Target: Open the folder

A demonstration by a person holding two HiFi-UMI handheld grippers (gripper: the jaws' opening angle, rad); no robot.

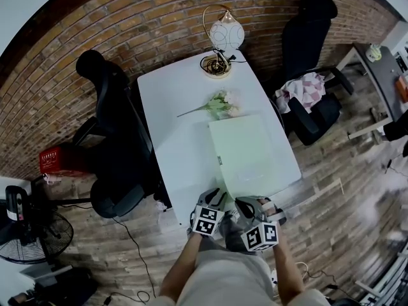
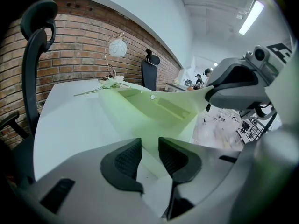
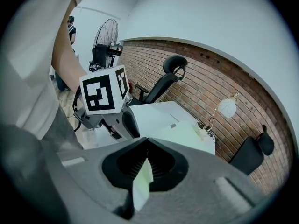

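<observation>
Two grippers are working the table's [image 1: 172, 107] near edge, where the folder [image 1: 245, 148] is lying flat on the table's near right part, with flowers [image 1: 220, 104] and a lamp [image 1: 224, 40] farther up the table.

I'm pinching with the right gripper [image 3: 147, 146]: its jaws are fully closed on a thin pale green sheet, which I'm reading as the folder's cover [image 2: 140, 106] by its near corner. In the left gripper view that cover is bowing up off the table toward the right gripper, so the near side is already lifting.

I'm keeping the left gripper [image 2: 149, 146] low at the table's near edge, jaws only a narrow gap apart and not pressing on anything. A pale edge of the folder is sitting just under that gap, but I can't tell if it is actually between the pads.

Progress, as I'm judging it: the cover is gripped and starting to peel, an early stage. Most of the folder is looking closed and flat in the head view. Remaining: swinging the cover up and over until it's lying open on the table.
</observation>
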